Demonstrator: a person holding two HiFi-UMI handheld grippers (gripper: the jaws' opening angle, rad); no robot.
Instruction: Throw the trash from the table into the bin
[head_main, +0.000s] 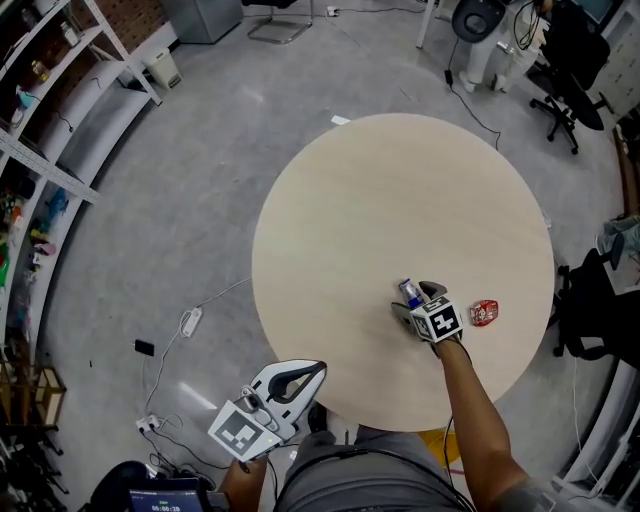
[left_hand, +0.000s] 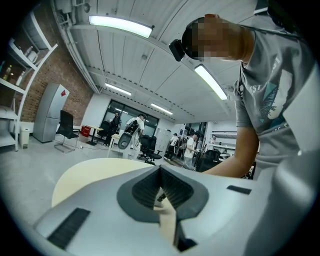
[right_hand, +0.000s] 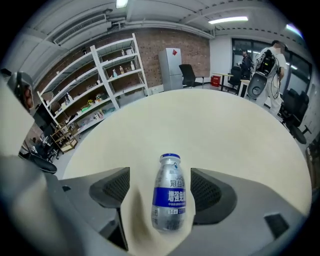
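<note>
Grasp step: the right gripper (head_main: 418, 303) straddles the bottle (right_hand: 170, 197) on the counter (head_main: 380, 200), near right, fingers spread and not pinching. Next, close and lift. The left gripper (head_main: 312, 372) has its fingers pressed together.

A round beige table (head_main: 400, 200) stands on a grey floor (head_main: 200, 180). The right gripper (head_main: 416, 299) is positioned over the near right part of the tabletop, held by a bare forearm (head_main: 475, 400). A small silver bottle (head_main: 409, 291) with a blue band lies at its jaws; pad contact cannot be read here. A red-and-white wrapper (head_main: 484, 313) lies on the table just to the right of this gripper, apart from it. The left gripper (head_main: 321, 367) sits off the table, beside its near edge, jaw tips drawn together. A white power strip (head_main: 190, 322) lies on the floor left of the table. Shelving (head_main: 40, 110) lines the left wall.
</note>
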